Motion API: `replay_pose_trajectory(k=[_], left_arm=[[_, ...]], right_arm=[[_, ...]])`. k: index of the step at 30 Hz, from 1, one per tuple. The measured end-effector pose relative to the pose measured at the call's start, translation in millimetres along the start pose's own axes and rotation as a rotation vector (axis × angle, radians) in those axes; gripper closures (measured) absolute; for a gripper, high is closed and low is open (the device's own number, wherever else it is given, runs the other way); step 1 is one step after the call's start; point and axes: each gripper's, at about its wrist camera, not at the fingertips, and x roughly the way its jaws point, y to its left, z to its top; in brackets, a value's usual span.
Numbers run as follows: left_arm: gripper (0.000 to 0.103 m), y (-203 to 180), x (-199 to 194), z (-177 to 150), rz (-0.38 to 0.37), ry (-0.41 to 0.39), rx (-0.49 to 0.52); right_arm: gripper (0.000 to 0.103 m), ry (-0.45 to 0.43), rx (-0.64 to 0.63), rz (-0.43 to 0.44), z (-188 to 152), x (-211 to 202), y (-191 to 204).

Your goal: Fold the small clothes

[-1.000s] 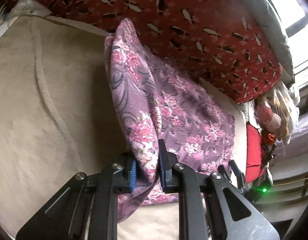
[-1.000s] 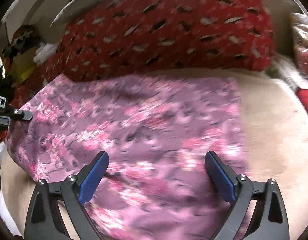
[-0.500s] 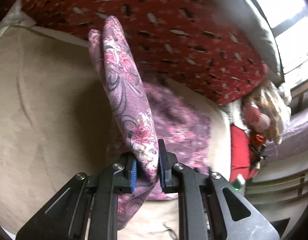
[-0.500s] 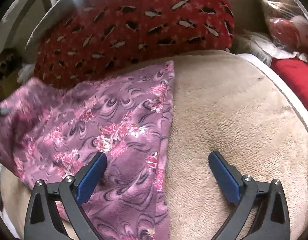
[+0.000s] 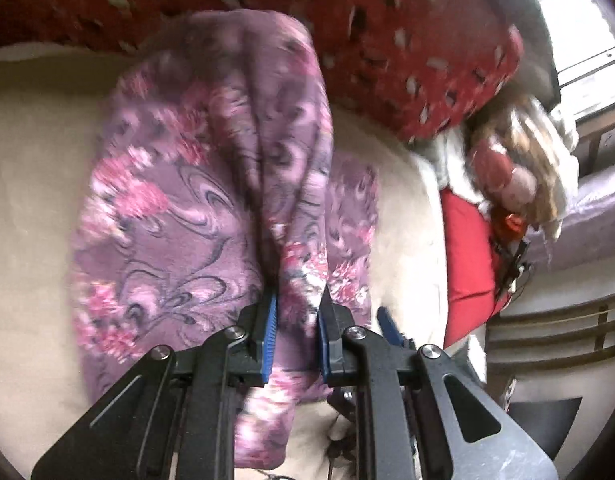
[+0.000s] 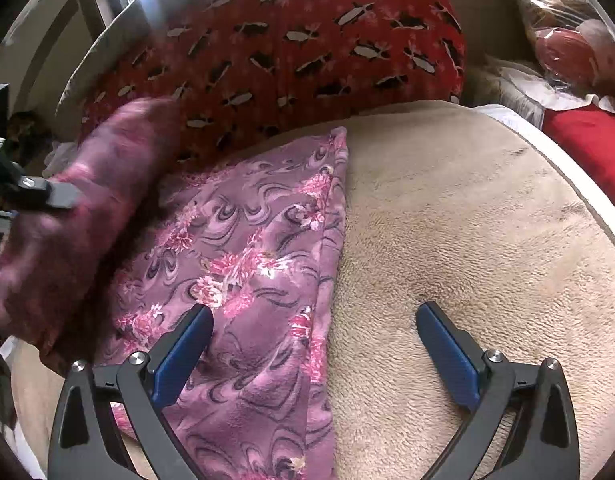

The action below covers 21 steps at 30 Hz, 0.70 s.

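The cloth (image 6: 247, 256), purple with pink flowers, lies partly flat on the beige bed (image 6: 467, 240), its straight right edge running down the middle of the right wrist view. Its other side is lifted in a bunched fold, and the left tool (image 5: 295, 328) is clamped on that bunch, the fabric pinched between the blue pads and hanging loose below them. The right tool (image 6: 313, 344) has its jaws wide apart and holds nothing; one pad hovers over the flat part, the other over bare bed, and I cannot tell whether either touches.

The main risk, as I judge it, is an uneven fold. The left tool grips a gathered wad, not a clean corner, so the carried layer may land creased or twisted, with its edge off the straight edge already down. Nothing pins the flat part: if the lifted side pulls sideways, the whole cloth could drag across the plush bed and bunch up. A shallow pinch could also let the fabric slide out mid-carry, dropping it short. The tail hanging under the left tool might tuck beneath the fold and leave a lump. The red cushion (image 6: 307, 40) sits close behind; a swing too far that way could lay the cloth against it.
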Motion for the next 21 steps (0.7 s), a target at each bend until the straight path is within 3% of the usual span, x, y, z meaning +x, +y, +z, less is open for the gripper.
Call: replay_pose_trajectory(k=[5, 8, 12, 16, 19, 21], left_arm=[[0.089, 9.2, 44.7, -7.4, -0.039, 0.112, -0.097], [0.083, 6.8, 37.5, -11.9, -0.053, 0.107, -0.095], [0.068, 2.7, 7.6, -20.8, -0.064, 0.09, -0.047], [0.047, 16.1, -31.2, -27.5, -0.004, -0.021, -0.011], [0.046, 51.3, -46.4, -27.0, 0.124, -0.1, -0.079], [0.046, 74.7, -45.3, -26.3, 0.186, -0.101, -0.124]], right_arm=[[0.0, 0.003, -0.014, -0.016, -0.7, 1.0, 2.9], [0.0, 0.002, -0.012, -0.013, -1.0, 1.1, 2.8], [0.0, 0.004, -0.016, -0.019, -1.1, 1.5, 3.5], [0.0, 0.007, -0.019, -0.024, -0.4, 2.0, 3.3], [0.0, 0.019, -0.018, -0.024, 0.5, 2.4, 4.6], [0.004, 0.069, -0.016, -0.015, 7.1, 1.6, 5.1]])
